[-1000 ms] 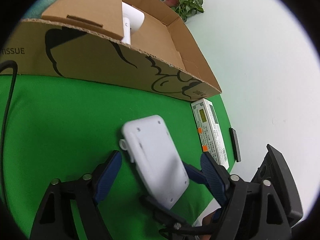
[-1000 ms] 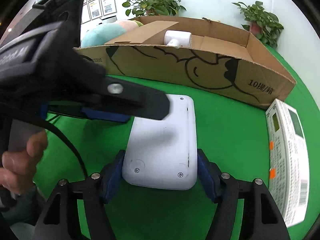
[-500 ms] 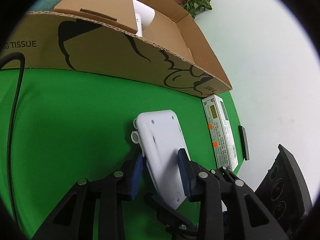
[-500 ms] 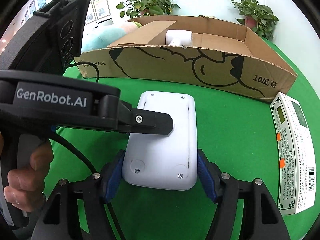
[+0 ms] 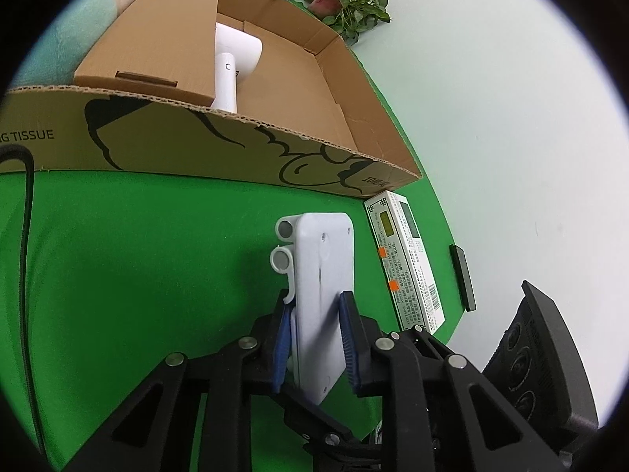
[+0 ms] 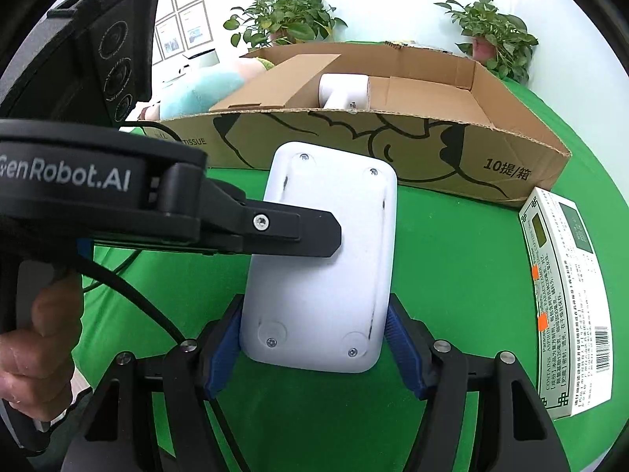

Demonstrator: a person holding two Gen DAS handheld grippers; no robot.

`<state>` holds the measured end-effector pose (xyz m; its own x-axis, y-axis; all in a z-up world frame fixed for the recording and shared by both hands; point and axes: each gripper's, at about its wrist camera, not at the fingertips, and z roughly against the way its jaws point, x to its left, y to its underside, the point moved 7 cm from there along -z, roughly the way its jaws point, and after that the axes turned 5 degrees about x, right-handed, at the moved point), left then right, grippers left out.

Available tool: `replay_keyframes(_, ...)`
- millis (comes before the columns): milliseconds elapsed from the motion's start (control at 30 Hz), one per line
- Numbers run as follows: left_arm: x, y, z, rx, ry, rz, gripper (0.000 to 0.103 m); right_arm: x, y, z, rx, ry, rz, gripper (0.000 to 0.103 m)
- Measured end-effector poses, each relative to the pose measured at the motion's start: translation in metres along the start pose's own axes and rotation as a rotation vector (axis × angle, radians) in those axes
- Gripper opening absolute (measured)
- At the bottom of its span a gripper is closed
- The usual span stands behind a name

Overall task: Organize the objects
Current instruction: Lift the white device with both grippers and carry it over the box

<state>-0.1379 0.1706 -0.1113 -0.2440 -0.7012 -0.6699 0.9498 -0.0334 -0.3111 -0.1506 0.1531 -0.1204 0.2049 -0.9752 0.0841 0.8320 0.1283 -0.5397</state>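
Both tongs are on one item: our left gripper [image 5: 314, 338] has its blue pads pinched on the faces of the white device [image 6: 322, 259], while our right gripper [image 6: 314, 346] sits with its blue pads at the device's two long edges, though we cannot tell if they press it. We hold the device off the green desk [image 5: 137, 275], back side up with screws showing, in front of the cardboard box [image 6: 393, 157].

On the left, the left gripper's body reads "GenRobot.AI". Moving right, the box's front wall carries "TISSUE" by its left end, a black cartoon outline, then "10提/箱" near its right corner. A white appliance [image 6: 346, 94] lies inside. Far right, by the desk's edge, a white medicine carton [image 6: 566, 306] shows "CONTAINS", Chinese print, a barcode and orange stickers.
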Motion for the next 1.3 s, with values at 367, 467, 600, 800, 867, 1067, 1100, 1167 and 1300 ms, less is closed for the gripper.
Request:
replay_keyframes(367,-0.014,-0.015,0.01,-0.028,-0.006,-0.051,0.022,-0.003,-0.017,0.014,-0.046,0.017,-0.019,0.065)
replay_keyframes(467,-0.026,-0.024,0.021,-0.055,-0.004,-0.075,0.022,-0.002,-0.028,0.024,-0.068,0.021,-0.017,0.065)
replay_keyframes(600,-0.04,-0.044,0.036,-0.083,-0.012,-0.115,0.022,-0.002,-0.049,0.041,-0.114,0.032,-0.016,0.065)
replay_keyframes(800,-0.059,-0.083,0.045,-0.111,-0.004,-0.161,0.022,-0.011,-0.089,0.055,-0.156,0.05,-0.032,0.065)
replay_keyframes(867,-0.064,-0.095,0.048,-0.115,-0.004,-0.175,0.022,-0.014,-0.104,0.058,-0.165,0.053,-0.04,0.065)
replay_keyframes(1067,-0.065,-0.132,0.046,-0.096,-0.01,-0.172,0.022,-0.029,-0.141,0.057,-0.156,0.044,-0.071,0.065)
replay_keyframes(1100,-0.064,-0.139,0.044,-0.093,-0.01,-0.167,0.022,-0.032,-0.147,0.055,-0.15,0.042,-0.077,0.065)
replay_keyframes(1167,-0.063,-0.152,0.04,-0.085,-0.014,-0.162,0.022,-0.039,-0.159,0.05,-0.138,0.034,-0.089,0.065)
replay_keyframes(1300,-0.059,-0.175,0.034,-0.072,-0.013,-0.148,0.022,-0.05,-0.183,0.039,-0.113,0.026,-0.103,0.065)
